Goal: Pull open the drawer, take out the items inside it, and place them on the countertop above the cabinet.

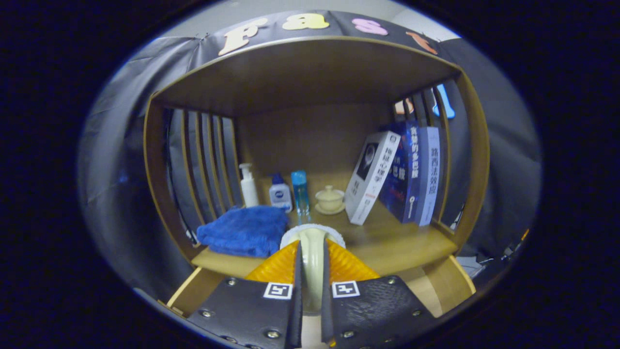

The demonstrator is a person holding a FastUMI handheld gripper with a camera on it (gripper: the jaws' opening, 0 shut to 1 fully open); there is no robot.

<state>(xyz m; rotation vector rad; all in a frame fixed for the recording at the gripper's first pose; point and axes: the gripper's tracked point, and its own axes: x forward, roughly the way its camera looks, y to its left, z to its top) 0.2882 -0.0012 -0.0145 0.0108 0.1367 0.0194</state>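
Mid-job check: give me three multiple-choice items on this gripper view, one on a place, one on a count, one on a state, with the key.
1. Where does the blue towel lie?
A. On the countertop, left of the fingers
B. In the drawer
C. On the books

2. How many books lean at the right of the cabinet?
A. One
B. Three
C. Five

3. What is the gripper doing?
A. Open, holding nothing
B. Shut on the towel
C. Shut on the cream handled item

Key: 1 A, the towel rests on the wood surface beside the slatted side; 2 B, three spines show; 3 C, both fingers press its cream handle.
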